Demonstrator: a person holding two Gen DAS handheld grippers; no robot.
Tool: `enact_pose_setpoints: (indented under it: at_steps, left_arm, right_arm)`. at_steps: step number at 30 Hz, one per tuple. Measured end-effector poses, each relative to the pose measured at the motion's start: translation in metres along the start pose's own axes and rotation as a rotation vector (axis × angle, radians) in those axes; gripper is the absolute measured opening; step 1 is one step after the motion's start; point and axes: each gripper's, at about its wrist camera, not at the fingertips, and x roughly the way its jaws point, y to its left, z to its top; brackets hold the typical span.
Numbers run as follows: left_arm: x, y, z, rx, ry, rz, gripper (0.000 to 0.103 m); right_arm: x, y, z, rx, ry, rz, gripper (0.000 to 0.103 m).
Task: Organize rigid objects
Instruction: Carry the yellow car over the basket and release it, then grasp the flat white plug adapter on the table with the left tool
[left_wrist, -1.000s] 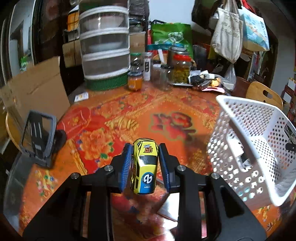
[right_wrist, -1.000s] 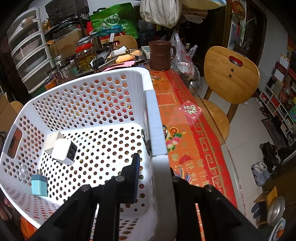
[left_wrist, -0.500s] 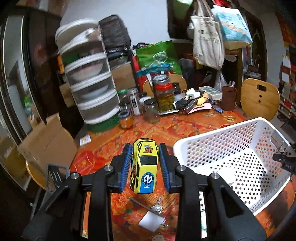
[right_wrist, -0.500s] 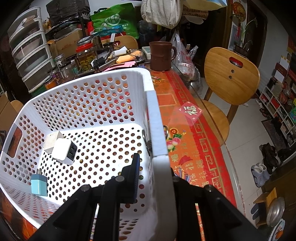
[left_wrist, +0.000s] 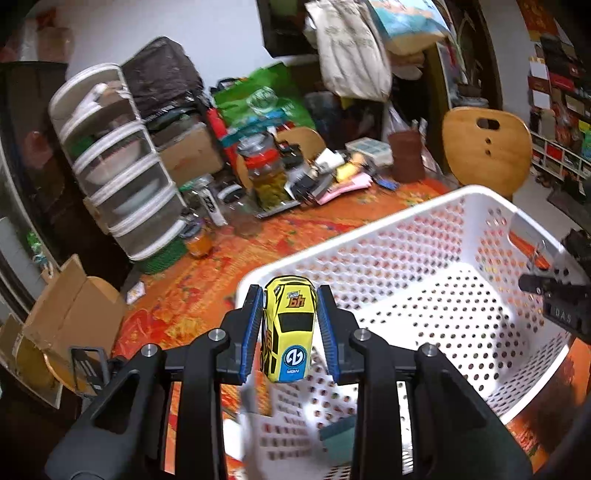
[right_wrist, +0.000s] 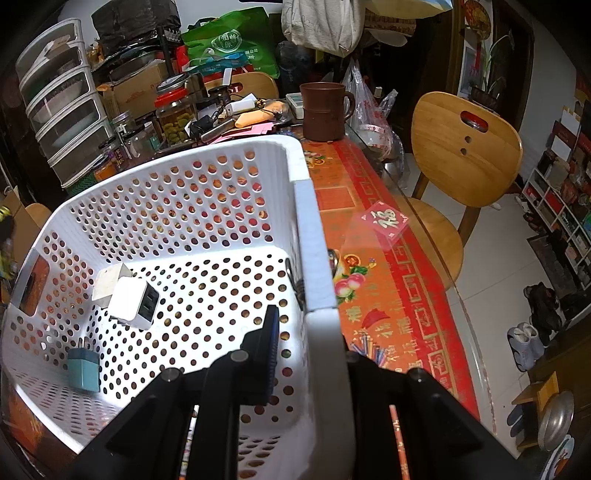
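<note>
Only left view shows left tongs (left_wrist: 290, 328) clamping toy car (left_wrist: 288, 332); right tongs (right_wrist: 306, 347) pinch basket (right_wrist: 314, 258) wall.

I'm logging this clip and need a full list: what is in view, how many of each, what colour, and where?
Toy car: one, yellow, between the left gripper's pads, at the basket's near rim.
Basket: one, white, perforated, on the table.
Chargers: three in the basket: white with dark ports, plain white behind it, teal.
Mug: one, brown, beyond the basket.
Pickle jar: one, red-lidded, among clutter.
Drawer tower: one, translucent, table's far left.
Tablecloth: one, red-orange.
Chair: one, wooden, right of the table.
Left gripper: black, holding the car.
Right gripper: black, clamped on the basket's wall.
</note>
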Motion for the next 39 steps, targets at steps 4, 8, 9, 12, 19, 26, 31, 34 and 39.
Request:
enact_pose_setpoints:
  at_steps: [4,8,9,12,19,26,31,34,39]
  left_arm:
    - [0.014,-0.011,-0.008,0.019,0.034,-0.028,0.028]
    - [0.021,-0.018,-0.014,0.029,0.051,-0.042,0.028]
    - [0.022,-0.019,-0.015,0.030,0.050,-0.047,0.028]
    - [0.023,-0.019,-0.016,0.032,0.042,-0.029,0.028]
    - [0.006,0.008,-0.018,-0.021,-0.006,-0.019,0.072]
    - [-0.073,0.103,-0.060,-0.210,-0.168,0.069,0.102]
    - [-0.030,0.148,-0.106,-0.211,0.037,0.117,0.102]
    - [0.018,0.153,-0.141,-0.214,0.176,0.045,0.102]
    - [0.069,0.148,-0.170,-0.256,0.281,-0.098,0.102]
  right_arm:
    - [0.000,0.000,0.000,-0.001,0.000,0.003,0.014]
    - [0.000,0.000,0.000,0.000,0.001,0.002,0.014]
    - [0.000,0.000,0.000,-0.001,0.001,0.002,0.014]
    - [0.001,0.001,0.000,-0.004,0.001,0.001,0.014]
    - [0.000,0.001,0.001,-0.002,0.000,-0.004,0.014]
    - [0.000,0.001,0.000,-0.002,0.000,0.002,0.014]
    - [-0.001,0.001,0.000,-0.003,-0.001,0.001,0.014]
    - [0.000,0.001,0.001,-0.001,-0.001,0.000,0.014]
    - [0.000,0.002,0.001,-0.006,0.002,-0.004,0.014]
